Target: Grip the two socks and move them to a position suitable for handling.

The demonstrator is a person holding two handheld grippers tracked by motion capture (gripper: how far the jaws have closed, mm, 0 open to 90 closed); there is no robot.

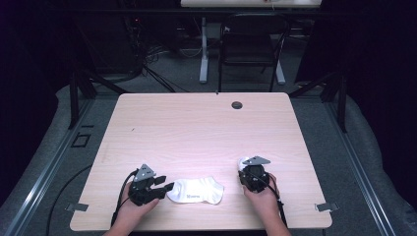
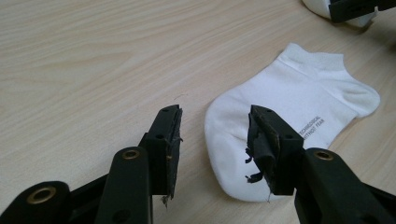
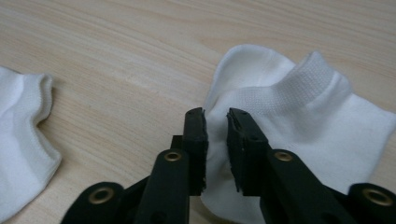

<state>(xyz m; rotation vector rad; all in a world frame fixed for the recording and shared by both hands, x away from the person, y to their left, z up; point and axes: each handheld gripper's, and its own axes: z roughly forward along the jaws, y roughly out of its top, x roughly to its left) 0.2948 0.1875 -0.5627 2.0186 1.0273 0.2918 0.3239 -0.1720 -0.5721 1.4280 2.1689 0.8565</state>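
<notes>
A white ankle sock (image 1: 195, 191) was laid flat near the near edge of the wooden table (image 1: 196, 128), between the two grippers, with its toe end toward the left and its cuff toward the right. The left gripper (image 2: 215, 135) was held just beside that toe, its jaws spread wide and nothing gripped between them; one pad (image 2: 261, 144) was seen over the toe's edge. A second white sock (image 3: 299, 121) was found at the near right, and the right gripper (image 3: 215, 140) was set against its edge with the jaws narrowed to a slim gap around a fold of fabric, though a firm grip could not be confirmed. The step in hand was judged to be the taking up of both socks for pairing; closure on each edge would be called for next. A dark grommet (image 1: 237, 105) was seen at the far side, and nothing stood in the way.
</notes>
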